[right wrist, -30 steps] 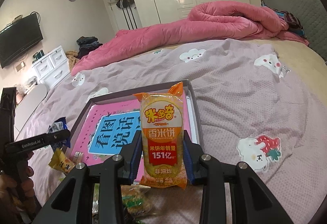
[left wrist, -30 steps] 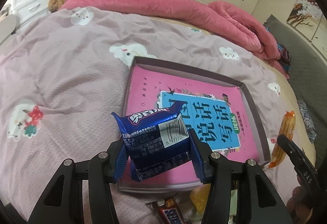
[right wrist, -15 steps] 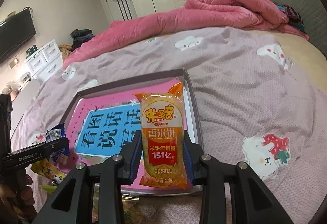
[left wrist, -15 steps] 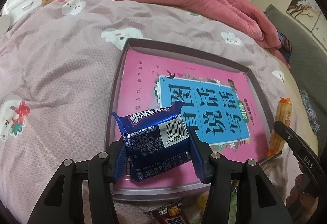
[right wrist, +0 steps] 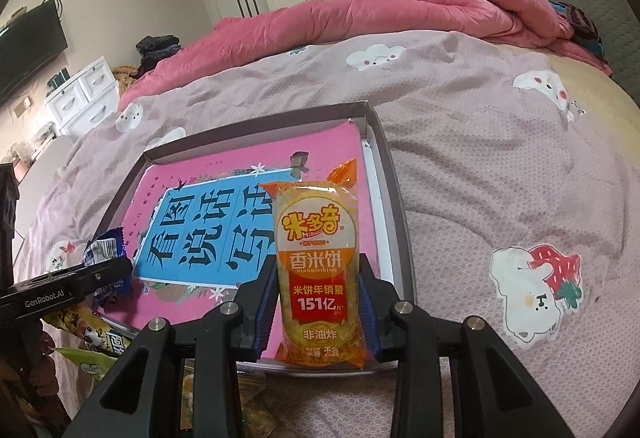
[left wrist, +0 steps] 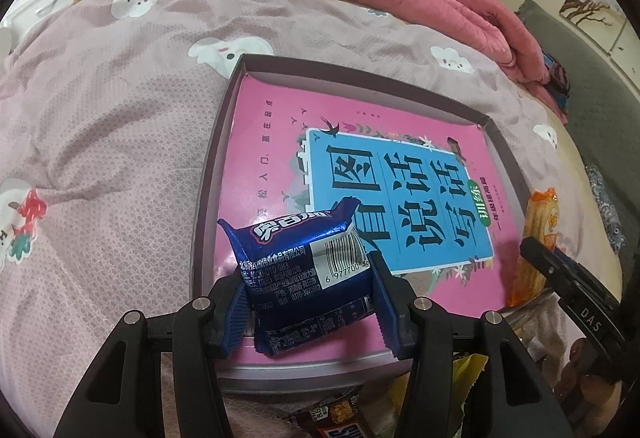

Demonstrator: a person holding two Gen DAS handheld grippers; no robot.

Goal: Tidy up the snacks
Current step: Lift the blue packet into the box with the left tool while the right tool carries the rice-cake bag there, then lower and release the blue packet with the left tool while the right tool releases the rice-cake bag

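My left gripper (left wrist: 310, 300) is shut on a blue biscuit pack (left wrist: 304, 270), held over the near left corner of a shallow box (left wrist: 212, 174) lined with a pink and blue book (left wrist: 280, 158). My right gripper (right wrist: 318, 302) is shut on an orange rice cracker pack (right wrist: 320, 270), upright over the near right part of the same box (right wrist: 396, 206). In the right wrist view the left gripper (right wrist: 64, 286) and its blue pack (right wrist: 104, 250) appear at the left edge. The right gripper's finger (left wrist: 576, 290) and the orange pack (left wrist: 536, 238) show at the right of the left wrist view.
The box lies on a lilac bedspread (right wrist: 500, 158) with cartoon patches. A heap of loose snacks, including a chocolate bar (left wrist: 336, 418) and yellow packets (right wrist: 84, 326), lies in front of the box. A rolled pink quilt (right wrist: 420, 6) lies along the far side.
Both grippers have sunk toward the box with their packs still held. The box now looks larger and closer in both views.
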